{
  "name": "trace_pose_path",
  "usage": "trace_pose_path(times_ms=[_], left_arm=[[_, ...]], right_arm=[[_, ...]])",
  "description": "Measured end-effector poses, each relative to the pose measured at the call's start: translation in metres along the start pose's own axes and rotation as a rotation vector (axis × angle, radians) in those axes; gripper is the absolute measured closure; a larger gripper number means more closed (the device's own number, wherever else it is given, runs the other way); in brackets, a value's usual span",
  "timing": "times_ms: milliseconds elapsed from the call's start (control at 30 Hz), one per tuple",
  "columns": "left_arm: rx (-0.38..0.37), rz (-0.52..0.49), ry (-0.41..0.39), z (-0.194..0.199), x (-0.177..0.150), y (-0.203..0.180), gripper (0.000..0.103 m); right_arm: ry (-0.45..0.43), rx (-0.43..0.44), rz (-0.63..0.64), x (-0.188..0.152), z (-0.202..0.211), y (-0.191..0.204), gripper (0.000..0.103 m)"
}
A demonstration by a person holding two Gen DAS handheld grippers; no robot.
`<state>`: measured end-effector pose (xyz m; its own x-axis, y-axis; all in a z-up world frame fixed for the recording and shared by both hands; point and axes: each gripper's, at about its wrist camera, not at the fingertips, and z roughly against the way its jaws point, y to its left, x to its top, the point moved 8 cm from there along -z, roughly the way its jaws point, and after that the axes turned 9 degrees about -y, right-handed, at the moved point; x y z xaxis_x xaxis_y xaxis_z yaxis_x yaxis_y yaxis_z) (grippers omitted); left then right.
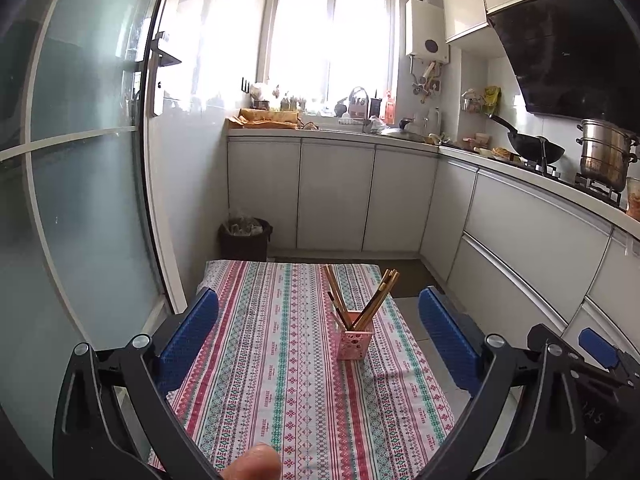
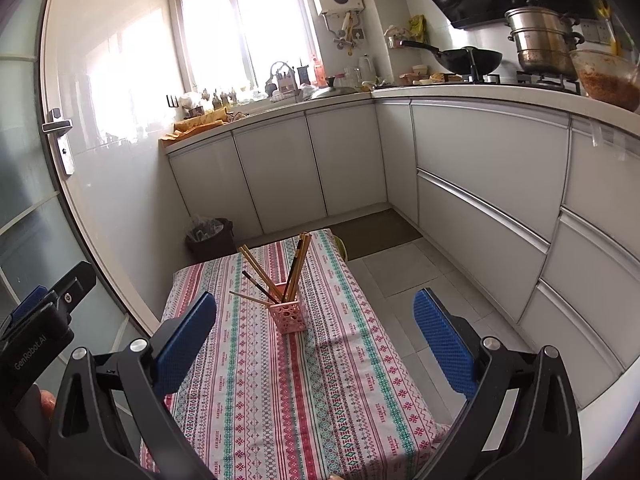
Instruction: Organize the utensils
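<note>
All chopsticks [image 1: 362, 300] stand in the pink holder [image 1: 354, 344] mid-bench [image 1: 280, 380]; nothing loose shows, so the task looks done; left hand-held gripper [image 1: 318, 336] and right hand-held gripper [image 2: 316, 336] both gape wide, empty.

chopsticks' [image 1: 362, 304] lower ends hidden inside holder [image 1: 354, 345]

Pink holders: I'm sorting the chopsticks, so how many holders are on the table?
1. The pink holder stands upright mid-table on the patterned tablecloth, with the chopsticks already in it. None others visible; nearer table is partly hidden.

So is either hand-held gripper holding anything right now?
Nothing is held. The left hand-held gripper and right hand-held gripper are both open and empty; the chopsticks stand in the pink holder.
</note>
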<state>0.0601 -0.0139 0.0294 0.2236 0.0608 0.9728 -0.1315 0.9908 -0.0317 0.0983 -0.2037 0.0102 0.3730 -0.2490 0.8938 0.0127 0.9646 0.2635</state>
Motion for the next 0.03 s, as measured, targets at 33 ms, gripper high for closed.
trace_pose_path(times_ms=[33], left_arm=[[0.003, -0.001, 0.009, -0.0012, -0.0017, -0.0001, 0.007]], right_arm=[[-0.001, -0.001, 0.002, 0.0003, 0.0, 0.0007, 0.007]])
